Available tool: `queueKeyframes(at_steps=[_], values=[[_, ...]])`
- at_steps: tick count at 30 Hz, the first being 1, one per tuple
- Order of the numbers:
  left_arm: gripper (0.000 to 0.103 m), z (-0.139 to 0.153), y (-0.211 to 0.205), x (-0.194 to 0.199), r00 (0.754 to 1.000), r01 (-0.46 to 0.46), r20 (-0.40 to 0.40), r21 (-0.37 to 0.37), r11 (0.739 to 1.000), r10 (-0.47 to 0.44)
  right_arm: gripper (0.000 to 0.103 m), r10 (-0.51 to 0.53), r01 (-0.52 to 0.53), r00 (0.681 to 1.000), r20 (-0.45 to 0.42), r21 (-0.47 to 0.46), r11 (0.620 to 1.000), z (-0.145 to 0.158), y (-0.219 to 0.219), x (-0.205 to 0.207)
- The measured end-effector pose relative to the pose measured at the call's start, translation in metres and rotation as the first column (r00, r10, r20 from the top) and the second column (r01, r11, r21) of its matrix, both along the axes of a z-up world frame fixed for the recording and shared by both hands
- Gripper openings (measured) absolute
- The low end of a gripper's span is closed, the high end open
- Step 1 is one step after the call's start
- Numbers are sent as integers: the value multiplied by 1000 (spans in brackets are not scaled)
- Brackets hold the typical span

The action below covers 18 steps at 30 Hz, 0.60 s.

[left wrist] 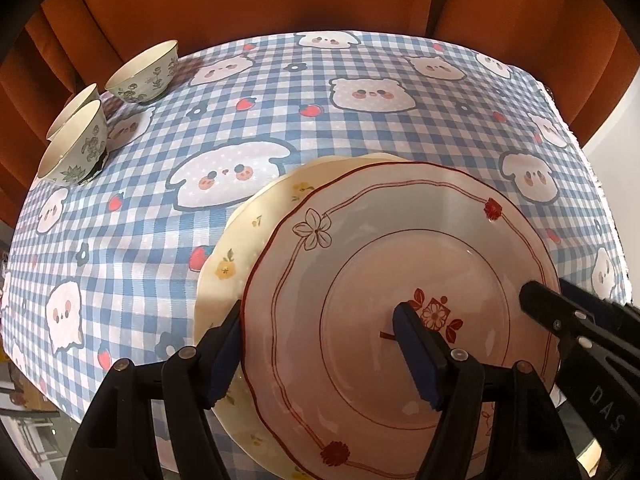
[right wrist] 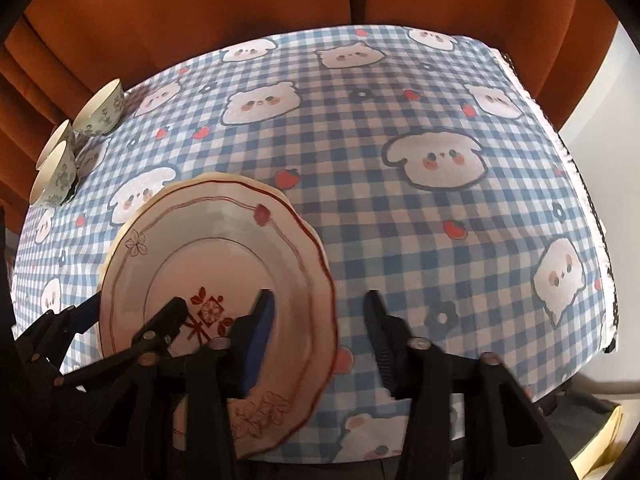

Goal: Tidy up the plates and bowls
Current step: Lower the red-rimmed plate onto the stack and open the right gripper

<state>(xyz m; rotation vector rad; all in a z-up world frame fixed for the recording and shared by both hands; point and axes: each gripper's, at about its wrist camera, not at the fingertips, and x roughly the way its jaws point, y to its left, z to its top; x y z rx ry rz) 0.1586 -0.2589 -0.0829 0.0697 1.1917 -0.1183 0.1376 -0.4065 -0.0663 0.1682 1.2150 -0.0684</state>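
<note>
Left gripper [left wrist: 324, 354] fingers straddle red-rimmed plate [left wrist: 404, 248] rim, parted, not pinching (yellow plate [left wrist: 240, 256] beneath). Right gripper [right wrist: 320, 344] fingers apart, straddling rim, not gripping.

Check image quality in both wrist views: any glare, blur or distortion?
Left wrist: strong fisheye bulge, dark corner vignette, pale glare on the red-rimmed plate, bowls sharp. Right wrist: same bulge; the plate's near rim is smeared, tablecloth crisp.

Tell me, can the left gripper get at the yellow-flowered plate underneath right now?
Probably only at its exposed edge: the red-rimmed plate covers most of the yellow-flowered plate, and the left gripper straddles the top plate's rim.
</note>
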Motion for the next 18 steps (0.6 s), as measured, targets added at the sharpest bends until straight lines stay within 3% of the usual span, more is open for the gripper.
queueKeyframes(at_steps=[2,18], values=[[72,0,-1,0,1000,-2,1,9,1000,2,26,20,-20,1000,-2,16,1000,-1,2,0],[72,2,6,1,997,-77,19,92,993,76,26,124,-124,992,-29,-27,992,-6,24,17]])
